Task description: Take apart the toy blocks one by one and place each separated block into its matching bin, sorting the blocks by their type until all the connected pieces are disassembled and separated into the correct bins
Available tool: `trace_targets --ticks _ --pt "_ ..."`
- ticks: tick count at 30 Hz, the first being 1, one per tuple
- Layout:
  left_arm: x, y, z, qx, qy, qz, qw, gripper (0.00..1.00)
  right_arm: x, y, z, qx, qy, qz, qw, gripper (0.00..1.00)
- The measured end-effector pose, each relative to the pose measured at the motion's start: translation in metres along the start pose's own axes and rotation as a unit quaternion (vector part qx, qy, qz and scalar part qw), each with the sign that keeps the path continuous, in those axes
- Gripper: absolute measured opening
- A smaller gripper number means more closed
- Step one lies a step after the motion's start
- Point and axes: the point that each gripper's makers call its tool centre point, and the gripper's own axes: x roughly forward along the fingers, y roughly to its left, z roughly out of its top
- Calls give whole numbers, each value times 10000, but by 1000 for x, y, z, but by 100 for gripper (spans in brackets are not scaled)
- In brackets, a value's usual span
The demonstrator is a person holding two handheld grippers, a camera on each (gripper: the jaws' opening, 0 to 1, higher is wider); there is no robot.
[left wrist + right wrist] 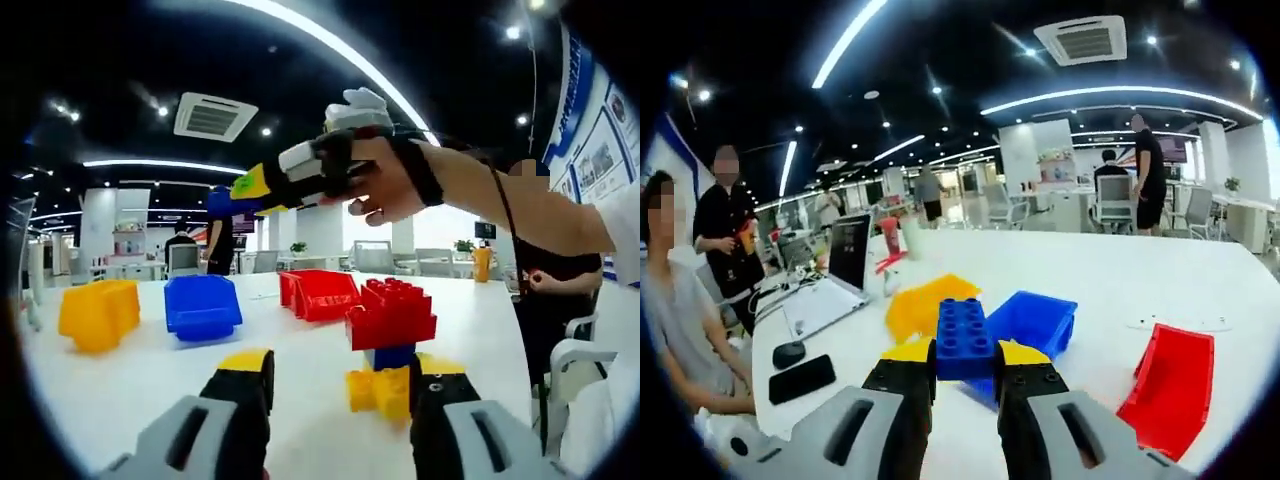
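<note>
The right gripper [966, 385] clamps a blue block [963, 340] between its jaws, raised above the white table [1160, 275] — the blue bin [1035, 325] sits just beyond and slightly right. The left gripper [340, 395] is spread wide, with the remaining stack [390, 340] near its right jaw.

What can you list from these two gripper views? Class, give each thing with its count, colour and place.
Bins: three on the white table; yellow bin on the left, blue bin in the middle, red bin on the right.
Block stack: one; red on top, blue in the middle, yellow at the base; before the left gripper.
Blue block: one, held in the right gripper.
Laptop, mouse, phone: one each, dark, far table side.
Bystanders: several, background.
Left gripper: open.
Right gripper: shut on the blue block.
</note>
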Motion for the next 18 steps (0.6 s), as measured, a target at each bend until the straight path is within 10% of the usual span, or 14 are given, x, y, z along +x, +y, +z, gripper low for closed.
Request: trace_targets --ticks 18 --pt "-1 5 -1 -81 -43 24 10000 54 93 -62 -25 300 557 -1070 9922 24"
